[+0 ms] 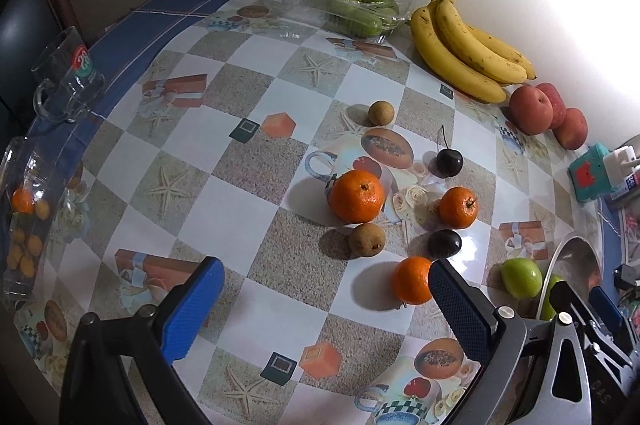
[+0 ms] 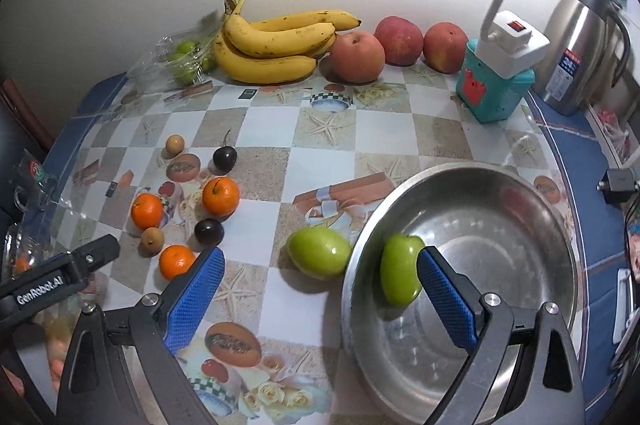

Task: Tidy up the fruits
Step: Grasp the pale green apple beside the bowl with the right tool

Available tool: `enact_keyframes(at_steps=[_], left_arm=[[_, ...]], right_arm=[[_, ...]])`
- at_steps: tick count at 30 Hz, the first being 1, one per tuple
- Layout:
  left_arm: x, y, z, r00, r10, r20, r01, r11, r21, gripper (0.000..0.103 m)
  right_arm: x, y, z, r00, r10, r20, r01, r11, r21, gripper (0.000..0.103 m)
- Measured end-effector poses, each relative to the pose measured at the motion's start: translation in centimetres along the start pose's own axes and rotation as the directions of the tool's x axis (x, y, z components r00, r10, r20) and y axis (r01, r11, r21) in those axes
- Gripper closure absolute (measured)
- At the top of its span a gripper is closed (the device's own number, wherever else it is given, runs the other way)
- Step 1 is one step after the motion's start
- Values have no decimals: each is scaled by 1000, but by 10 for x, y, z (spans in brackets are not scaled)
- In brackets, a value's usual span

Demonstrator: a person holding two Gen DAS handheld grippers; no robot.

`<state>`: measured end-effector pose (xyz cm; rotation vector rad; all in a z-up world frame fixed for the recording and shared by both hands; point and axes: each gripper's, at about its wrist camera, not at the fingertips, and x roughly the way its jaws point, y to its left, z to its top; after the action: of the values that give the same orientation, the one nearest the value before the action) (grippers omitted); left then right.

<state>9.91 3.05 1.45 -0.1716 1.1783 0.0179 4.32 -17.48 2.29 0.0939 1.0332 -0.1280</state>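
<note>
My left gripper (image 1: 326,305) hangs open over the tablecloth, nothing between its blue fingers. Just beyond its right fingertip lies an orange (image 1: 414,280). Two more oranges (image 1: 356,196) (image 1: 458,207), two brown longans (image 1: 367,239) (image 1: 381,113) and two dark cherries (image 1: 444,243) (image 1: 449,163) are scattered ahead. My right gripper (image 2: 320,289) is open too, straddling the near rim of a steel bowl (image 2: 460,169). One green fruit (image 2: 400,269) rests inside the bowl by the right fingertip. Another green fruit (image 2: 320,253) lies on the table just outside the rim.
Bananas (image 2: 276,49) and three red apples (image 2: 356,57) line the wall. A clear box of green fruit (image 1: 360,5) sits at the back left. A glass mug (image 1: 68,77) stands at the left edge. A teal toy with a lamp plug (image 2: 496,85) and a steel kettle (image 2: 584,53) stand at right.
</note>
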Motion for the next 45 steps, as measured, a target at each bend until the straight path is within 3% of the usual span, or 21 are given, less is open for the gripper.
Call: enact_keyframes(at_steps=[8, 13, 16, 19, 26, 31, 45], left_arm=[[6, -7, 2, 1000, -2, -17, 2, 1000, 18, 0], [13, -7, 1, 999, -13, -50, 13, 1000, -10, 0], [15, -5, 2, 998, -14, -56, 12, 1000, -26, 0], [18, -5, 2, 998, -22, -63, 20, 999, -32, 0], [26, -15, 0, 995, -36, -95, 35, 999, -12, 0], [34, -23, -2, 992, -36, -123, 38, 999, 8, 0], [51, -43, -13, 987, -17, -159, 28, 997, 68, 1]], right_arm=[[13, -11, 5, 995, 97, 10, -97, 994, 43, 6], [20, -6, 9, 997, 75, -24, -75, 997, 4, 7], [22, 2, 11, 996, 82, -20, -83, 996, -38, 14], [26, 9, 12, 994, 101, -30, -103, 992, -66, 28], [43, 16, 8, 995, 59, -76, -67, 992, -108, 43], [50, 19, 8, 996, -12, -83, 0, 989, -150, 43], [63, 34, 3, 989, -105, -108, 73, 960, -271, 49]])
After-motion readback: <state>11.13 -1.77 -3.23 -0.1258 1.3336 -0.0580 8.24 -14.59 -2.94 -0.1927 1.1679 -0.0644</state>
